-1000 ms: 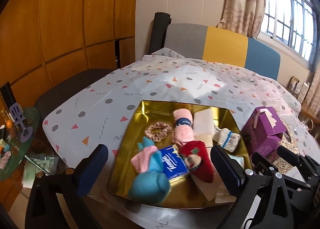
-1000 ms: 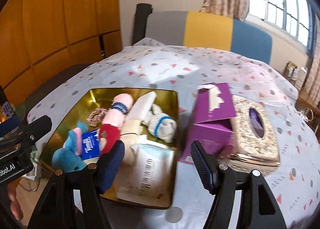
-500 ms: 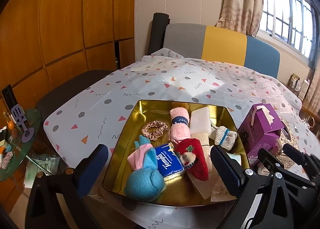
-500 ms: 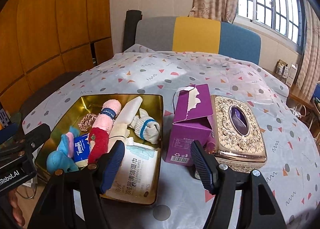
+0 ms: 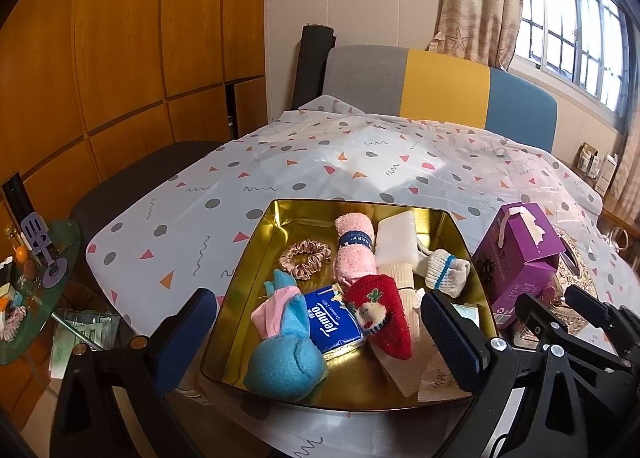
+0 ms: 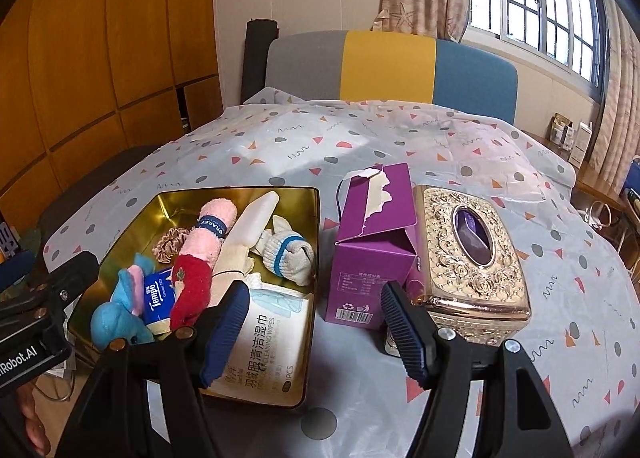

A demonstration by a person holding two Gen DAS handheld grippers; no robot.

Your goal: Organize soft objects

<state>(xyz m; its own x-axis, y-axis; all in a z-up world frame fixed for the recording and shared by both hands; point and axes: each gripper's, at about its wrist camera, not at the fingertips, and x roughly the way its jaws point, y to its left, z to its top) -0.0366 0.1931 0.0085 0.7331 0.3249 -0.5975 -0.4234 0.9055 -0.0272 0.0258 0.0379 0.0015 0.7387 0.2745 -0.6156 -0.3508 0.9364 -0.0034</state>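
So, left wrist view first. Looked down over a gold tin tray (image 5: 256, 258) sitting in the lower middle of the frame on a white tablecloth (image 5: 320, 162) with coloured triangles and dots. Packed with soft stuff: blue and pink plush (image 5: 286, 346) at lower left of the tray, blue Tempo tissue pack (image 5: 332, 318) right beside it, red fuzzy sock (image 5: 384, 310) touching the pack's right side, rolled pink towel (image 5: 354, 250) above that, satin scrunchie (image 5: 306, 258) to the towel's left, white sock with a blue stripe (image 5: 442, 272) toward the tray's right wall. Left gripper (image 5: 316, 334) hung over the near end of the tray, jaws spread wide, nothing between the pads. Purple carton (image 5: 520, 258) at right, just outside the tray.

Right wrist view next. Same tray (image 6: 316, 226) sat at left centre, with a wet wipes pack (image 6: 268, 342) lying in its near right corner, partly behind one finger. Purple carton (image 6: 376, 242) stood upright in the middle, torn open on top, with an ornate gold tissue box (image 6: 472, 258) pressed against its right side. Right gripper (image 6: 316, 334) hovered low in the frame in front of the carton, jaws well apart, gripping nothing. Striped sofa back (image 6: 388, 66) ran across the top behind the table.
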